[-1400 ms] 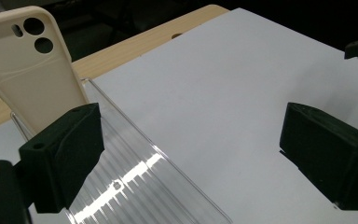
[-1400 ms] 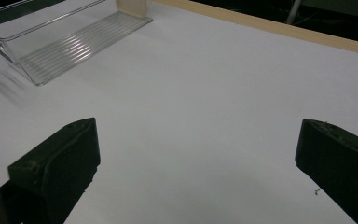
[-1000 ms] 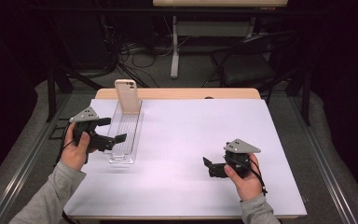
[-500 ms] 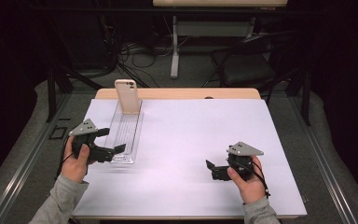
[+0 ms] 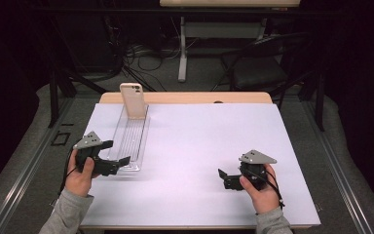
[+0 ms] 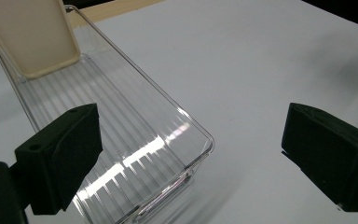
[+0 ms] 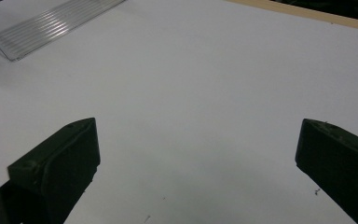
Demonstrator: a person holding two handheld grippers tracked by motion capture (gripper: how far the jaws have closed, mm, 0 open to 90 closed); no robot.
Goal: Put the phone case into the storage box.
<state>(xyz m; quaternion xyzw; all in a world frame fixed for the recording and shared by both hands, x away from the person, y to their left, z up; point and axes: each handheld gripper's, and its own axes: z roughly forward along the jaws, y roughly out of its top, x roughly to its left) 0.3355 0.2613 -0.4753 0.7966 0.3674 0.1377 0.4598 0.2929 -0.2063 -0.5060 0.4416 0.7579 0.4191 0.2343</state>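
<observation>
Left hand-held gripper (image 5: 116, 152) released, straddling tray (image 6: 135, 140) near end; center on wall, then clamp. Right hand-held gripper (image 5: 222, 178) released, well apart.

A fixed high view looks forward and down over the whole white table top (image 5: 199, 146) from the person's side. The left gripper view sits close above the clear ribbed plastic tray (image 6: 121, 140), facing along it. The right gripper view looks low across the table, catching that tray (image 7: 51, 25) farther off.
</observation>
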